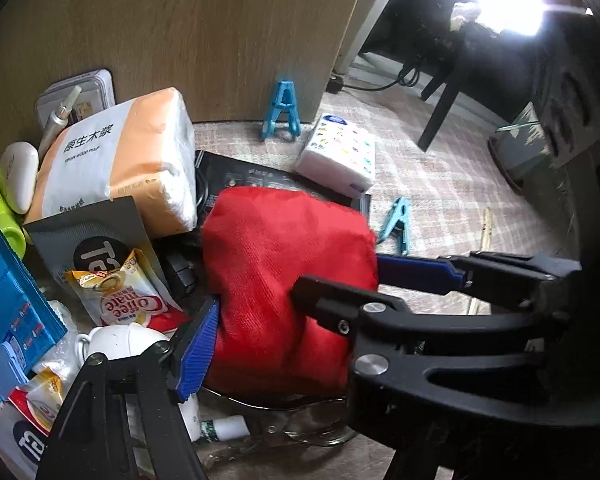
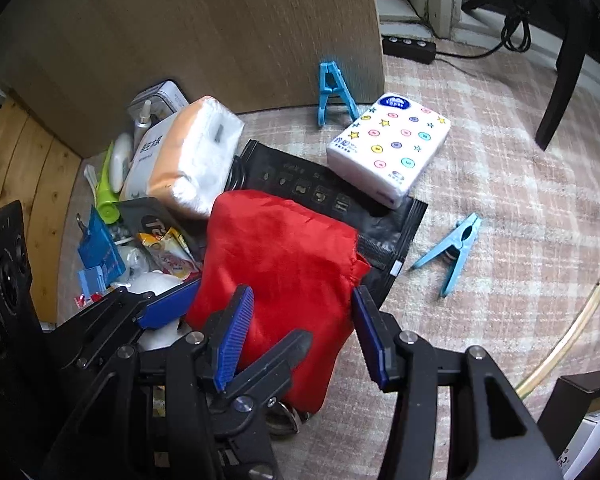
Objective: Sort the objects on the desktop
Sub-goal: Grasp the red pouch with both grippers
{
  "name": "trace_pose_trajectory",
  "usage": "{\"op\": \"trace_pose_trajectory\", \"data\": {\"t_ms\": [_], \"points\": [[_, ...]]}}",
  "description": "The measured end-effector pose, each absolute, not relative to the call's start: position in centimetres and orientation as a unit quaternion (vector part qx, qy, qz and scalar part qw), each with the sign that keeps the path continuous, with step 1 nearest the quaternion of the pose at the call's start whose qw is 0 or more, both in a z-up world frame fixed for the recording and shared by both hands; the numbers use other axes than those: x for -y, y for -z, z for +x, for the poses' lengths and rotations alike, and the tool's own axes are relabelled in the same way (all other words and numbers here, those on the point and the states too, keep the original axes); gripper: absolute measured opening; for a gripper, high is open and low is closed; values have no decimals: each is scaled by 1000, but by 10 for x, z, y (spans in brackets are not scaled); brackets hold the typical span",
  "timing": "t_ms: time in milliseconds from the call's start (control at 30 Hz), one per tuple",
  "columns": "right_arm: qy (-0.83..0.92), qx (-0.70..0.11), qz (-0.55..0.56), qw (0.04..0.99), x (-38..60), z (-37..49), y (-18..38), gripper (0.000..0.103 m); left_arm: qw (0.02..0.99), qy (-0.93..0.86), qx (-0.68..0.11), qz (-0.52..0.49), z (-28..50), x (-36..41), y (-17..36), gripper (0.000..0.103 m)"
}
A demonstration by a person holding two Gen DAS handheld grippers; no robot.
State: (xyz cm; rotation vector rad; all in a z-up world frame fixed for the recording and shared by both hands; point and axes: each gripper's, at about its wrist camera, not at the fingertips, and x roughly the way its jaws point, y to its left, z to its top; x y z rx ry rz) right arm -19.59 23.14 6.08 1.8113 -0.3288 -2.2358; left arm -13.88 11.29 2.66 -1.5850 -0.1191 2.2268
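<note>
A red cloth bag lies bunched on top of the clutter, over a black flat pouch. My left gripper points steeply down and straddles the bag's near-left part; one blue pad lies along the bag's left edge. In the right wrist view the bag sits between the wide-apart fingers of my right gripper, which comes in beside the left one. One right-gripper finger shows at the bag's right side. The grippers hide the bag's near edge.
An orange-and-white tissue pack and a dotted tissue pack flank the pouch. Two blue clothespins lie on the checked cloth. Sachets, a white mug and small items crowd the left. A wooden panel stands behind.
</note>
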Motion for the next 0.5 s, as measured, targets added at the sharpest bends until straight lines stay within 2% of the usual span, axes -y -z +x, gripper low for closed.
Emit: {"op": "trace_pose_trajectory", "data": {"t_ms": [200,233,267,300,400,500], "points": [[756,126,631,121,-236,-198,-60,50,201,-801,3,-563,-134,-130,-29,65],[755,121,633,123,-234,-198,-59,51,196,-803,-8,-562,-136,-132,-27,66],[754,117,635,123,-233,-198,-57,52,189,-802,-17,-566,-138,-133,-22,73],[752,120,635,125,-233,-199,-57,52,189,-798,-10,-573,-141,-131,-17,76],[754,134,631,126,-236,-196,-60,52,191,-801,4,-568,-141,-130,-20,69],[758,138,624,132,-237,-192,-70,50,202,-802,12,-562,-135,-132,-30,57]]}}
